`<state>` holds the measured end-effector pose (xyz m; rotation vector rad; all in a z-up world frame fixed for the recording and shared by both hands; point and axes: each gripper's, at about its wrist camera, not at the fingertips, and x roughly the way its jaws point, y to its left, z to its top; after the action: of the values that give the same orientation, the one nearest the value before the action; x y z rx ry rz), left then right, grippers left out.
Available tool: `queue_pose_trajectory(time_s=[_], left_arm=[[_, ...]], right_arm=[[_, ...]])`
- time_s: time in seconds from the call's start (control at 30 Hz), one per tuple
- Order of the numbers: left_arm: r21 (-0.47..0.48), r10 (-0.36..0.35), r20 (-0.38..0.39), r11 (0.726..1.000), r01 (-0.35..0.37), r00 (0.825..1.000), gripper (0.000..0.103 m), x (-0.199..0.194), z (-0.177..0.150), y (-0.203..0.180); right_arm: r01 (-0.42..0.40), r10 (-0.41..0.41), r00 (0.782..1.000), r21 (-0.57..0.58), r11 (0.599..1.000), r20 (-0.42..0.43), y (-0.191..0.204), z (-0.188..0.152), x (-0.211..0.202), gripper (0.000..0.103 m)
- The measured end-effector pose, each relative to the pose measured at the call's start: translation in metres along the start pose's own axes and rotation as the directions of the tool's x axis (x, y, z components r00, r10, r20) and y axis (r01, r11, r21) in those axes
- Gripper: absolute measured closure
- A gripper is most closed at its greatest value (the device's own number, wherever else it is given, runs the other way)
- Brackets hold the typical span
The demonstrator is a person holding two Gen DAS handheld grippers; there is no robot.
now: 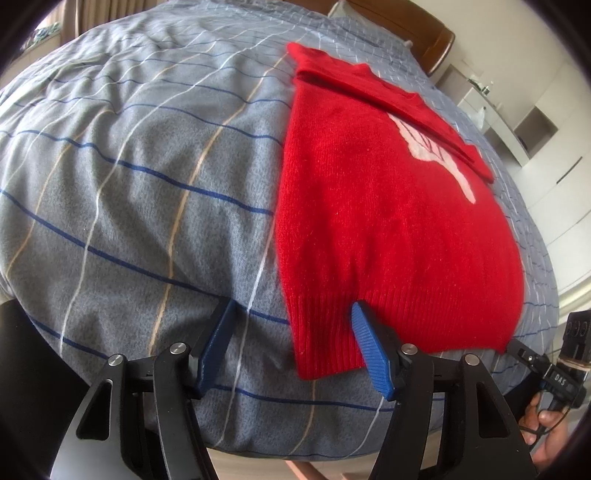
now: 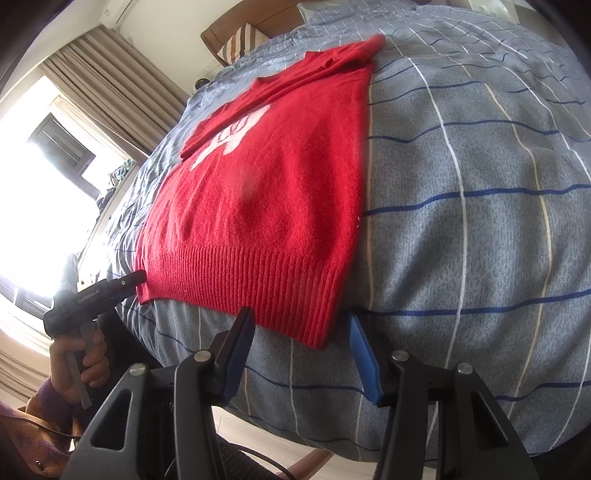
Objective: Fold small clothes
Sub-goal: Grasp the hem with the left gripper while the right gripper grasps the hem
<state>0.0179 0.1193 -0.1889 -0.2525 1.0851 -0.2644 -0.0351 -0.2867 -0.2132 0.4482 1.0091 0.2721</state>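
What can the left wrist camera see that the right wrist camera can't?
Only the left wrist view shows the white shelves by the wall. Only the right wrist view shows the bright window and the curtains. Both show the red sweater on the striped blanket, with a sleeve folded across it, and both grippers, left gripper and right gripper, at its ribbed hem.

A red knitted sweater (image 1: 388, 221) lies flat on a grey checked bed cover (image 1: 129, 184), right of centre in the left wrist view, its ribbed hem (image 2: 258, 280) nearest, wooden headboard (image 1: 406, 22) behind.
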Motion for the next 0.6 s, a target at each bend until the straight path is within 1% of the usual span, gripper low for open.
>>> queue_pose_trajectory(time_s=[0.03,0.07,0.1,0.13,0.17,0.27,0.37,0.43,0.5,0.6], left_arm=[[0.001,-0.007,-0.004,1.0,0.007,1.0,0.047,-0.001,0.0,0.002],[0.001,-0.017,-0.013,1.0,0.017,1.0,0.052,-0.001,-0.003,0.002],[0.0,-0.028,-0.027,1.0,0.028,0.999,0.07,-0.002,-0.006,0.003],[-0.005,-0.042,-0.044,0.999,0.042,0.998,0.095,-0.002,-0.008,0.004],[-0.018,-0.054,-0.06,0.998,0.053,0.997,0.099,-0.002,-0.009,0.005],[-0.051,-0.061,-0.048,0.997,0.059,0.997,0.1,-0.017,-0.017,0.013],[-0.034,-0.059,-0.015,0.998,0.059,0.998,0.101,-0.042,-0.024,0.017],[-0.039,-0.076,0.007,0.996,0.077,0.997,0.101,-0.058,-0.025,0.02],[-0.056,-0.102,0.045,0.993,0.104,0.994,0.101,-0.073,-0.021,0.019],[-0.089,-0.151,0.108,0.983,0.161,0.983,0.101,-0.086,0.002,0.018]], right_arm=[[-0.007,0.007,1.0,0.015,1.0,0.004,-0.003,0.001,0.003,0.059],[-0.014,0.014,1.0,0.037,0.999,0.009,-0.006,0.003,0.005,0.075],[-0.02,0.02,1.0,0.058,0.998,0.012,-0.009,0.005,0.007,0.087],[-0.023,0.022,1.0,0.07,0.997,0.01,-0.011,0.006,0.008,0.099],[-0.024,0.023,1.0,0.075,0.997,0.01,-0.013,0.007,0.007,0.099],[0.002,-0.004,0.999,0.046,0.999,0.035,-0.009,0.009,-0.006,0.099],[0.013,-0.016,0.997,0.035,0.999,0.075,-0.002,0.007,-0.026,0.099],[0.01,-0.013,0.995,0.029,1.0,0.104,0.003,0.007,-0.039,0.099],[-0.003,-0.001,0.991,0.031,1.0,0.131,0.008,0.007,-0.048,0.099],[-0.032,0.023,0.984,0.049,0.998,0.174,0.014,0.018,-0.053,0.099]])
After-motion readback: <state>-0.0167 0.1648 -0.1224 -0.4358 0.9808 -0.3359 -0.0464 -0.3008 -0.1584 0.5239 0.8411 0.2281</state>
